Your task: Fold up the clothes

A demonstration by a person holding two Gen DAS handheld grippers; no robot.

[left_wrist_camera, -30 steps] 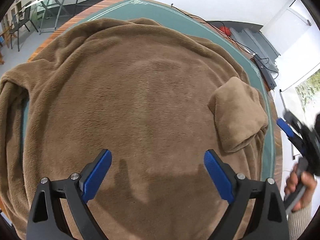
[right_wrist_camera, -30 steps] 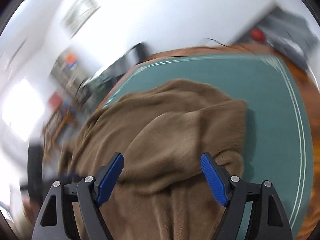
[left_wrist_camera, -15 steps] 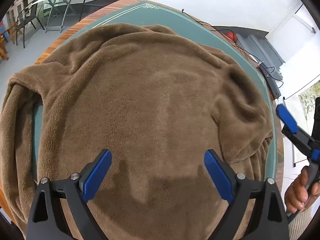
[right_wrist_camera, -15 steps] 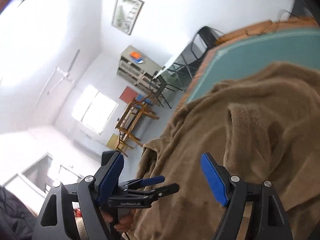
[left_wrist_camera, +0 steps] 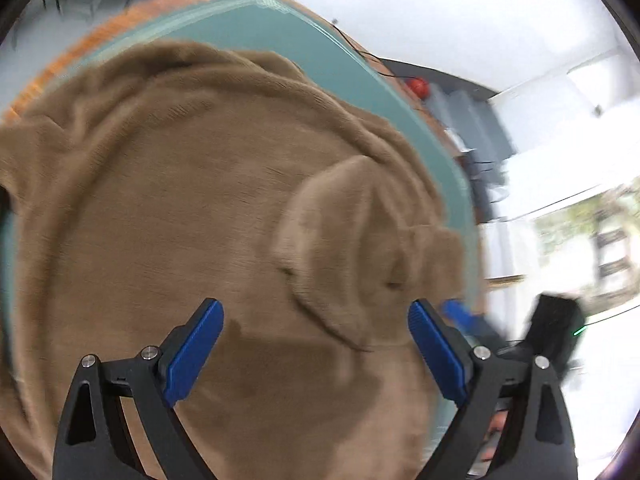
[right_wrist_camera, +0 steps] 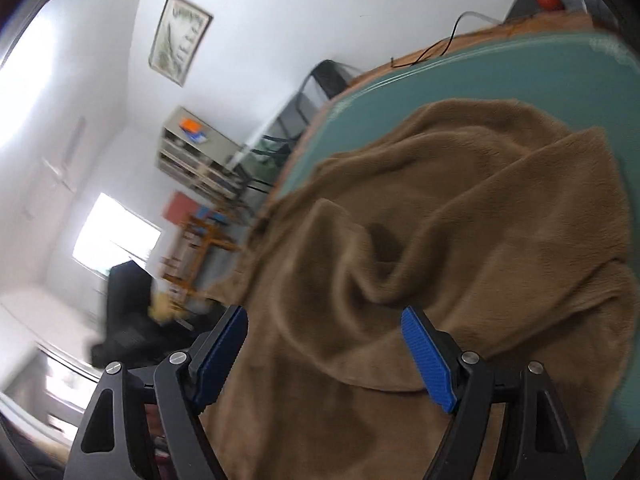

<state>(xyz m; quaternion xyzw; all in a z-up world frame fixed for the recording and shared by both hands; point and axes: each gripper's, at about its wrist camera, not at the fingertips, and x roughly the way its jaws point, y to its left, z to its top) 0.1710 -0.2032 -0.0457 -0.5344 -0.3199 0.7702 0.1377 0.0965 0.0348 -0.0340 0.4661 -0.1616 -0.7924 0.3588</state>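
Brown fleece top [left_wrist_camera: 168,216] spread over green table [left_wrist_camera: 320,64], sleeve [left_wrist_camera: 352,240] folded inward. Left gripper [left_wrist_camera: 316,344] and right gripper [right_wrist_camera: 324,352] hover above it, both released, empty, likely lining up next fold.

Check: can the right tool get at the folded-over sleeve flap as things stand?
Probably yes. The right tool is open and empty, the sleeve flap lies just ahead of its pads on top of the brown garment, nothing covering it.

We see the fleece [left_wrist_camera: 168,208] covering most of the table [left_wrist_camera: 332,68]; bare green stays free along its far rim. A raised fold [left_wrist_camera: 352,240] stands ahead of our 2 open grippers [left_wrist_camera: 316,352] [right_wrist_camera: 324,356].
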